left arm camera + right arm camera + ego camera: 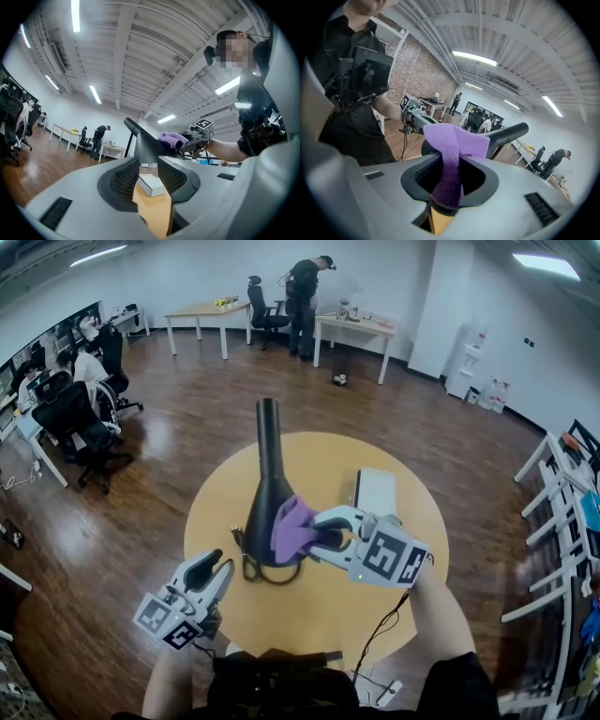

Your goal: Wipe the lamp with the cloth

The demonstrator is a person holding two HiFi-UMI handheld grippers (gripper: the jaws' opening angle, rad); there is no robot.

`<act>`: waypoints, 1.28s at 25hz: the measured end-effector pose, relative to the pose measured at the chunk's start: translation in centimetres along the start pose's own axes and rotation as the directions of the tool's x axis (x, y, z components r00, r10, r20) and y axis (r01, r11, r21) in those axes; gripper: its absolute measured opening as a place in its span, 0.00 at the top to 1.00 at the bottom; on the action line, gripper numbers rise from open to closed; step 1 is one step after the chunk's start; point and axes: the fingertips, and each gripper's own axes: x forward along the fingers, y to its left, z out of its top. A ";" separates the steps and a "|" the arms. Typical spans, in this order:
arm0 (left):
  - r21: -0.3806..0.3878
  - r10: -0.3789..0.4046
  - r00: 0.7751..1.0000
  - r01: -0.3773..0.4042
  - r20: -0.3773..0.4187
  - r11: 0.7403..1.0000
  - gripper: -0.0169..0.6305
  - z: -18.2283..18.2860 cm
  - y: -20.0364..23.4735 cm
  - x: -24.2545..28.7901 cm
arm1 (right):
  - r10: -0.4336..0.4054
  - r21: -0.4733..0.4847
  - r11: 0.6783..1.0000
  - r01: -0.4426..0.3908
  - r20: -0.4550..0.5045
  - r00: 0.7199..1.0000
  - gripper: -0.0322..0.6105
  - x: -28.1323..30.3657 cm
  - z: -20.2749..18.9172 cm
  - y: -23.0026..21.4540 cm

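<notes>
Shells of left gripper and right gripper: pale grey, black ribbed pads, a black-and-white marker cube each. Black cable off the right one (short sleeve: black).

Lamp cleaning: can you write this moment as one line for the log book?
step: wipe lamp | right gripper: jaws shut on purple cloth | cloth: against black lamp | left gripper: jaws open, empty, near lamp base

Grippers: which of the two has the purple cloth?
The right gripper, its jaws pinching the purple cloth at the black lamp. The left gripper, short of the lamp, has its jaws apart and empty.
</notes>
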 end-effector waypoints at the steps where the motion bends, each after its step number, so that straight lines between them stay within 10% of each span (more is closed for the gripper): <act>1: -0.008 -0.004 1.000 0.004 -0.006 1.000 0.79 -0.3 -0.1 -0.3 | -0.005 0.011 1.000 0.005 0.009 1.000 0.80 -0.1 -0.1 0.5; 11: -0.110 -0.017 0.999 0.013 -0.038 0.994 0.80 -1.6 3.4 -3.4 | -0.122 0.140 0.985 0.102 0.140 0.983 0.80 -1.7 0.3 -1.2; 19: -0.127 -0.085 0.996 0.084 -0.002 0.988 0.79 0.2 5.5 -3.7 | -0.405 0.392 0.868 0.304 0.209 0.890 0.80 -3.4 2.6 -14.4; 32: -0.027 0.160 0.987 -0.160 -0.001 0.987 0.79 -1.2 1.9 -4.7 | -0.222 0.447 0.892 0.068 0.303 0.927 0.80 2.3 0.2 -22.5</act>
